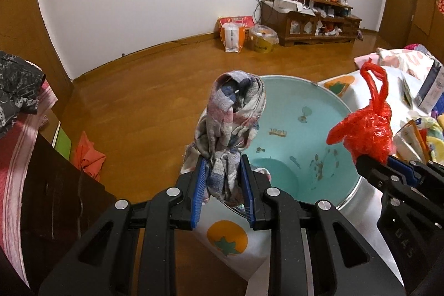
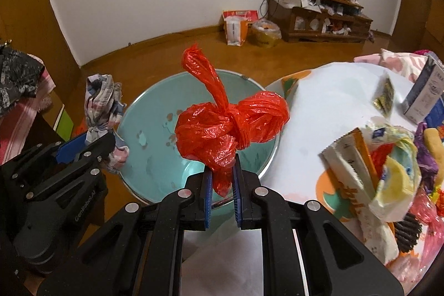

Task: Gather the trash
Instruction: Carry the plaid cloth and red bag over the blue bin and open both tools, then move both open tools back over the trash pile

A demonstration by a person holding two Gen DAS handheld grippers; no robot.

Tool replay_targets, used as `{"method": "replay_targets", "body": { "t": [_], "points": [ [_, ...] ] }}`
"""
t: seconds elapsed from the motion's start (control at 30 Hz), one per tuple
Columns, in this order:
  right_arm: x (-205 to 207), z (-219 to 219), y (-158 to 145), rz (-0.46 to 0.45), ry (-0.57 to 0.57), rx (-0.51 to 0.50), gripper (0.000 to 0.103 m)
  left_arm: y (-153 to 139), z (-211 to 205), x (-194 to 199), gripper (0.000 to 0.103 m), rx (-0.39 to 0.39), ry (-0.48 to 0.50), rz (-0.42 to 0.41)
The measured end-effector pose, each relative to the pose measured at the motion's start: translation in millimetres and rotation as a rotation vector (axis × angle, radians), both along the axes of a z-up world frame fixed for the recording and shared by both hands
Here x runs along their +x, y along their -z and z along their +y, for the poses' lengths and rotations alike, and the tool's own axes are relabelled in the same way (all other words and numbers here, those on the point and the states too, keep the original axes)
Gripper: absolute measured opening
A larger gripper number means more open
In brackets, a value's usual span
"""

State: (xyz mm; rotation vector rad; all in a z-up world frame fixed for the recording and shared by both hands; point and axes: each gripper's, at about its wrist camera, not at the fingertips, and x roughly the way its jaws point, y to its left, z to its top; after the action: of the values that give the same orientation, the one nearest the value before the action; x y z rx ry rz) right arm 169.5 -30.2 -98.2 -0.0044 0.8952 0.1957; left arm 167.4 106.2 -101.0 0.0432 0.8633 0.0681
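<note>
My left gripper (image 1: pixel 223 160) is shut on a knotted plaid rag (image 1: pixel 231 124), which stands up between its blue pads above the near rim of a turquoise bin (image 1: pixel 291 113). In the right wrist view the same rag (image 2: pixel 101 101) and left gripper (image 2: pixel 94 138) show at the left of the bin (image 2: pixel 147 135). My right gripper (image 2: pixel 223 160) is shut on a knotted red plastic bag (image 2: pixel 222 129), held over the bin's opening. From the left wrist view, that red bag (image 1: pixel 366 129) hangs at the bin's right edge with the right gripper (image 1: pixel 373 158) under it.
A table with a white, orange-fruit cloth (image 2: pixel 327 107) stands right of the bin, with wrappers (image 2: pixel 374 162) and a carton (image 2: pixel 424 93) on it. A dark cabinet (image 1: pixel 55 199) with cloths is on the left. Bags (image 1: pixel 233 35) and a TV stand (image 1: pixel 313 21) line the far wall.
</note>
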Motion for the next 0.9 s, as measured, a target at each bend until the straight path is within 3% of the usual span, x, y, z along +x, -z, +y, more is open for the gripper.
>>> {"method": "replay_targets", "body": {
  "t": [0.33, 0.4, 0.47, 0.57, 0.73, 0.9],
  "points": [
    [19, -2, 18, 0.055, -0.011, 0.010, 0.017, 8, -3, 13, 0.024, 0.018, -0.004, 0.033],
    [21, -2, 18, 0.056, -0.009, 0.011, 0.024, 9, -6, 15, 0.025, 0.022, -0.005, 0.038],
    [21, -3, 17, 0.054, -0.012, 0.017, 0.039, 10, -7, 16, 0.027, 0.025, -0.002, 0.042],
    [20, -8, 12, 0.045, -0.001, 0.034, 0.040, 10, -9, 17, 0.029, 0.033, 0.005, 0.043],
    [9, -22, -7, -0.009, 0.042, 0.037, 0.041, 2, -11, 11, 0.046, 0.059, -0.001, 0.009],
    [-25, -45, -27, -0.108, 0.120, 0.011, 0.056, -12, -15, -3, 0.063, 0.078, -0.020, -0.034]
  ]
}}
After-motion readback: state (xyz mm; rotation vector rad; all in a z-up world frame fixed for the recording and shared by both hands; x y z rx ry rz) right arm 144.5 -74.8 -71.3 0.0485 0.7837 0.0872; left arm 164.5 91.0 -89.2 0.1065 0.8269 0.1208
